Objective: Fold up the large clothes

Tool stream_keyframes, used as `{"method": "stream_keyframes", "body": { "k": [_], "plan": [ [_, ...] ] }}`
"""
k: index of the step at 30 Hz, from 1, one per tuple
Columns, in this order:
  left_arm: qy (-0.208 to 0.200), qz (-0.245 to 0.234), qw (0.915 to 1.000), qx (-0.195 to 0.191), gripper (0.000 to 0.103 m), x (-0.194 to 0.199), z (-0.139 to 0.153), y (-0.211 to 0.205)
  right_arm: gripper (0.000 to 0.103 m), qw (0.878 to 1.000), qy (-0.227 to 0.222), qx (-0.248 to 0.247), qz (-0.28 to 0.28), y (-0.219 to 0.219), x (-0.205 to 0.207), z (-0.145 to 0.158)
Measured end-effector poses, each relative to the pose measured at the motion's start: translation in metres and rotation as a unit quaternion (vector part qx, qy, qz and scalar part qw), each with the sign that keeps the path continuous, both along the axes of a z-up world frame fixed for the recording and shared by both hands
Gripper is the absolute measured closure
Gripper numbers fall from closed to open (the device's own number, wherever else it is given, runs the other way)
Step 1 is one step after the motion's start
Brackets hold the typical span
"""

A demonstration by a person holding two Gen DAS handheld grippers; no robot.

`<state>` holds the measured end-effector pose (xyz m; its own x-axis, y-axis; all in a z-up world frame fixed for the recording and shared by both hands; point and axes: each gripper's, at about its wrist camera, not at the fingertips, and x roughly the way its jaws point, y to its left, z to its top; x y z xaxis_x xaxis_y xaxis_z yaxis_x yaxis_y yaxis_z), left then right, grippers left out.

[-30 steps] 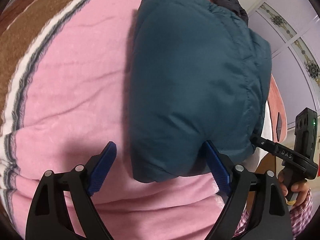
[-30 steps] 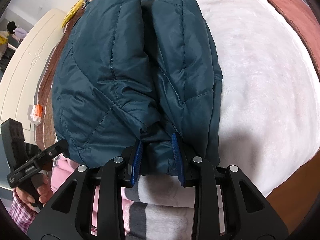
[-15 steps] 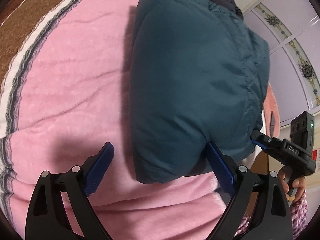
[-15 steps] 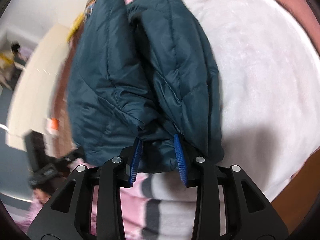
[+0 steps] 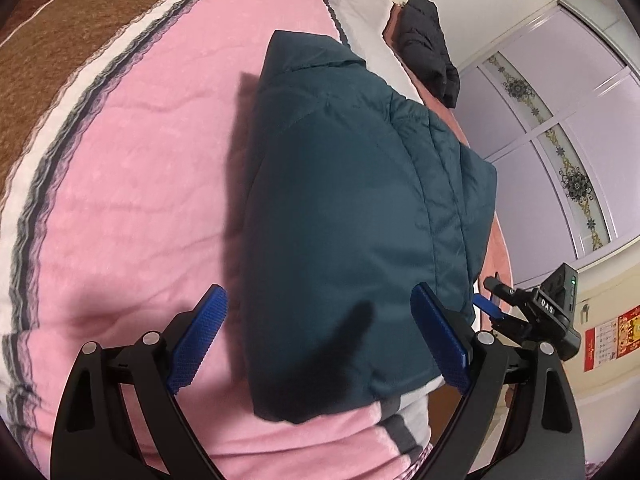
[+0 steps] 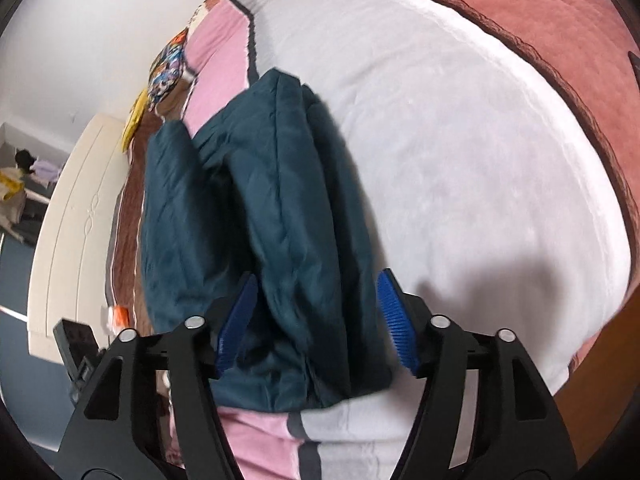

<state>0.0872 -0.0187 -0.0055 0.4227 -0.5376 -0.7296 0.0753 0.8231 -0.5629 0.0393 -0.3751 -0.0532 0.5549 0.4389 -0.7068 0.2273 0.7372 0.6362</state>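
A folded teal padded jacket (image 5: 352,216) is lying on the bed, resting on a plush blanket (image 5: 132,168) with pink, white and brown bands. In the right wrist view the same jacket (image 6: 256,236) is showing as 2 thick stacked layers, sitting where the pink band is meeting the white one.

The left gripper (image 5: 320,340) is hanging over the jacket's near edge with its jaws spread wide and its blue pads (image 5: 200,340) clear of the fabric, gripping nothing.

The right gripper (image 6: 316,320) is opening its jaws; the near end of the jacket is lying between them, but the pads (image 6: 394,320) are standing off the cloth, so it is not holding anything.

A black garment (image 5: 428,44) is lying well apart at the bed's far edge, near a lilac wardrobe (image 5: 560,128).
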Motion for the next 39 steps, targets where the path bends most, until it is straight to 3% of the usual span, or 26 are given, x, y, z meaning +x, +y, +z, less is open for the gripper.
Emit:
{"method": "stream_keyframes", "body": {
  "k": [4,10,23,26,28,31,35,39],
  "plan": [
    [0.001,-0.003,0.9999,-0.01,0.014,0.015,0.0,-0.003,0.034,1.0,0.002,0.021,-0.004,-0.005,0.021,-0.004],
    [-0.013,-0.023,0.9996,0.0,0.014,0.034,0.003,-0.013,0.033,0.999,0.033,0.001,0.005,-0.003,0.05,-0.019],
    [0.001,-0.044,0.9989,-0.014,0.009,0.055,-0.02,-0.019,0.029,0.996,0.072,0.046,0.026,0.002,0.064,-0.058],
    [0.005,-0.049,0.9986,-0.02,0.008,0.06,-0.026,-0.021,0.04,0.996,0.07,0.042,0.031,0.003,0.062,-0.057],
    [0.003,-0.055,0.9984,-0.014,0.008,0.061,-0.027,-0.025,0.061,0.996,0.06,0.049,0.044,0.005,0.061,-0.054],
    [-0.009,-0.058,0.9982,-0.007,0.02,0.058,-0.023,-0.027,0.077,0.995,0.048,0.063,0.058,0.009,0.058,-0.052],
    [-0.054,-0.067,0.9957,0.035,0.036,0.047,-0.01,-0.033,0.084,0.996,0.031,0.04,0.068,0.018,0.054,-0.043],
    [-0.084,-0.064,0.9929,0.055,0.044,0.045,0.001,-0.031,0.087,0.997,0.004,-0.004,0.081,0.033,0.047,-0.023]
  ]
}}
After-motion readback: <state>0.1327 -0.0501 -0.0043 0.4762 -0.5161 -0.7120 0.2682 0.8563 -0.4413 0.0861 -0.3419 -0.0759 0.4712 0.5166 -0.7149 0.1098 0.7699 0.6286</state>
